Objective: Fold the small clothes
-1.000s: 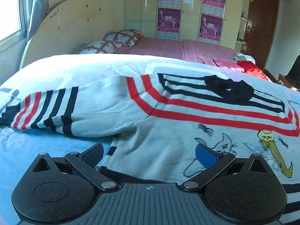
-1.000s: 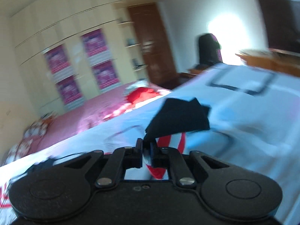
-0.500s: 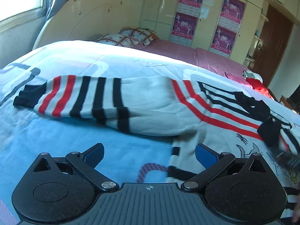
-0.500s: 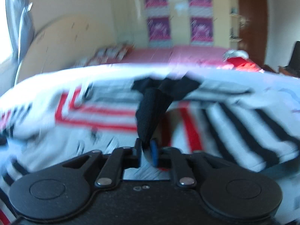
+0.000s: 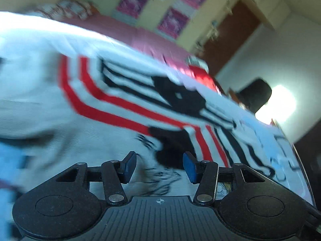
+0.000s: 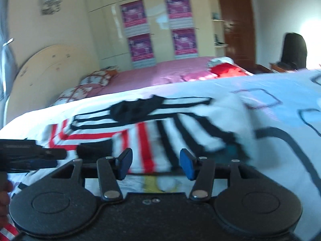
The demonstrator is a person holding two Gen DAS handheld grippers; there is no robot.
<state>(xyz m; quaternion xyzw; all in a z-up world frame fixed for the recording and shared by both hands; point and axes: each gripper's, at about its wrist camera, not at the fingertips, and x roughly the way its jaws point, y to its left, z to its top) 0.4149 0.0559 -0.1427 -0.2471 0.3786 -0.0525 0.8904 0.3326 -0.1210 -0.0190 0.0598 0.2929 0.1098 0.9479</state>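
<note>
Currently both tools are spread wide and hold nothing. Left gripper point(image 5: 159, 165) hovers low over the striped sweater point(image 5: 84, 104), jaws apart, with a black cuff point(image 5: 170, 146) of the folded-over sleeve just ahead between them. Right gripper point(image 6: 154, 164) is likewise gaping, above the sleeve point(image 6: 160, 140) laid across the sweater's chest, near the black collar point(image 6: 136, 110). Sweater lies flat on the white-and-blue bed sheet point(image 6: 270, 100); 1 sleeve looks folded in, the other is not clearly seen.

Risks, as a judgement: both views are motion-blurred, so a fast grab could pinch sheet along with knit and drag the whole garment. Loose sleeve may slide off and undo the fold. The 2 tools are close, so collision is possible.
</note>
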